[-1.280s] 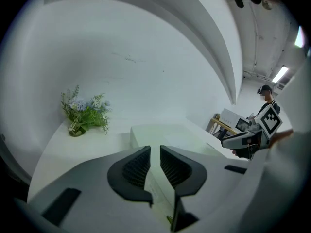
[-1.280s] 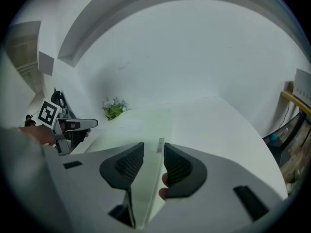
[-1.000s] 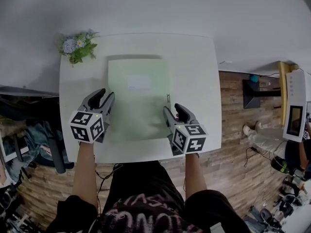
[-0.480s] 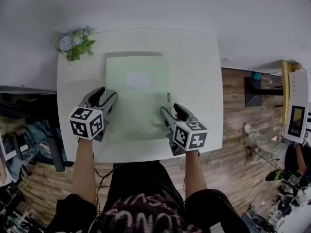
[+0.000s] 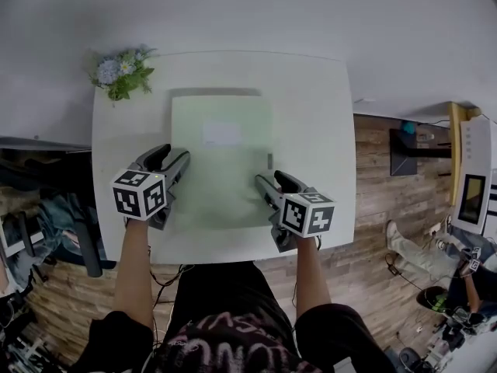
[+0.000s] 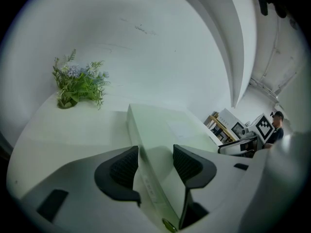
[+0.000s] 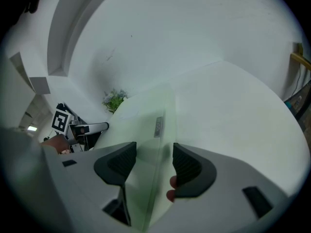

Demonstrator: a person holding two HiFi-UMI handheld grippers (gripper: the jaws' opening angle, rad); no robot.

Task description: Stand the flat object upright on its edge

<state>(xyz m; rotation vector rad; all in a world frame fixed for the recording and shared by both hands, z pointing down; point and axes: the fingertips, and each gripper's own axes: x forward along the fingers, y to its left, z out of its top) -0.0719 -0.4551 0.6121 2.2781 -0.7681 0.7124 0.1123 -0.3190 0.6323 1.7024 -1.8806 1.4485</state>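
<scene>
Both pairs of jaws have spread wider over the last second, while the pale green flat object (image 5: 221, 162) has stayed lying flat on the white bench (image 5: 311, 107). At the bench's far left corner sits a small bunch of flowers (image 5: 120, 72). The left gripper (image 5: 168, 156) straddles the object's left edge, jaws spread, the edge running close beside the left pad. The right gripper (image 5: 275, 180) straddles the object's right edge, jaws likewise wide apart and not pinching it.
</scene>
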